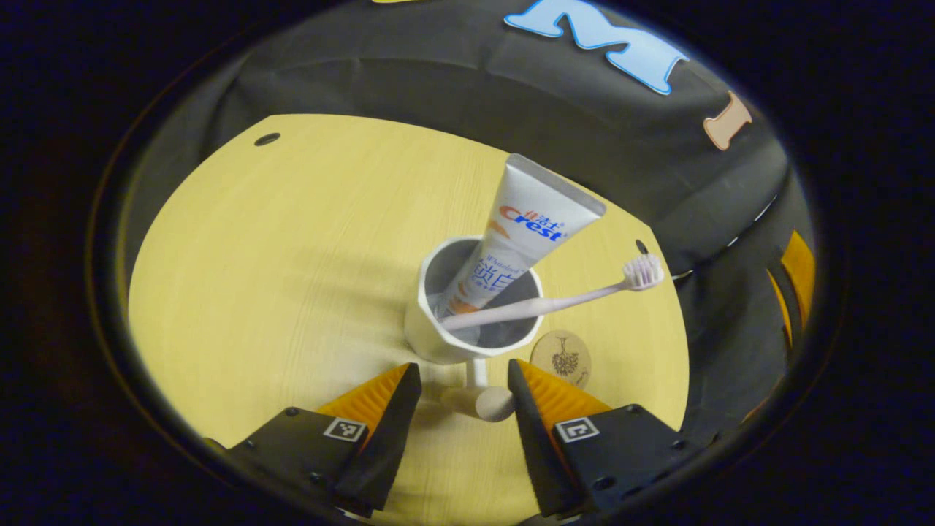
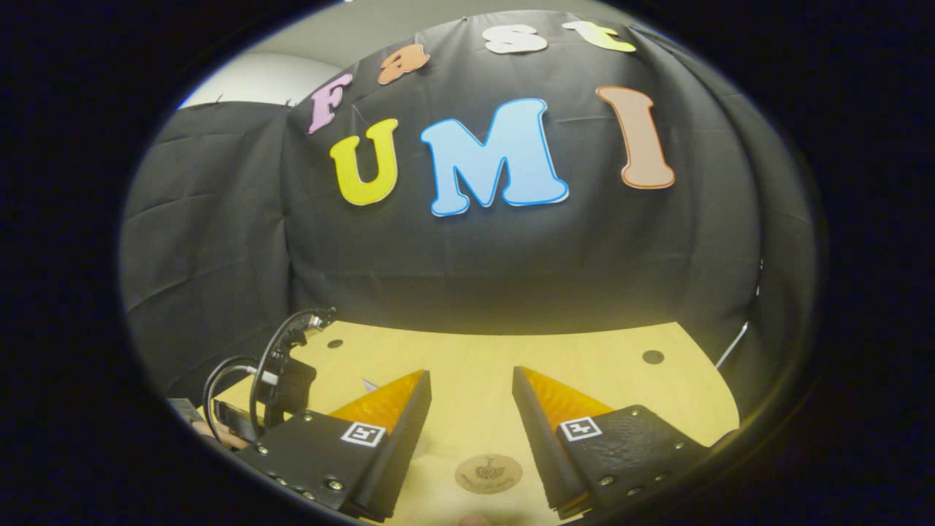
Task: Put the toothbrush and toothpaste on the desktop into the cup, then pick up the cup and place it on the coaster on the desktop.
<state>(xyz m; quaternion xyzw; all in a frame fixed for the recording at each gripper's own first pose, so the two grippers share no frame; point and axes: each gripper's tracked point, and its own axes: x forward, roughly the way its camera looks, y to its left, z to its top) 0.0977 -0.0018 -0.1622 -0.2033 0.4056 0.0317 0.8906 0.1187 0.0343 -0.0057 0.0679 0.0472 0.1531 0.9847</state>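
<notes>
A white cup (image 1: 445, 332) stands on the wooden desktop (image 1: 292, 241). A white toothpaste tube (image 1: 527, 226) leans upright inside it. The pink toothbrush (image 1: 555, 301) also rests in the cup, its bristle head sticking out to the right. The cup's handle (image 1: 478, 398) points toward me and lies between the fingers of my left gripper (image 1: 464, 369), which is open around it. A round wooden coaster (image 1: 561, 358) lies just right of the cup. In the right gripper view the coaster (image 2: 488, 473) sits low between the fingers of my open right gripper (image 2: 470, 374), which holds nothing.
The black cloth wall rises behind the desktop (image 2: 599, 372). Small dark holes (image 1: 267, 139) mark the tabletop near its far edge. At the left of the right gripper view, the other gripper's body with black cables (image 2: 281, 372) hangs over the table.
</notes>
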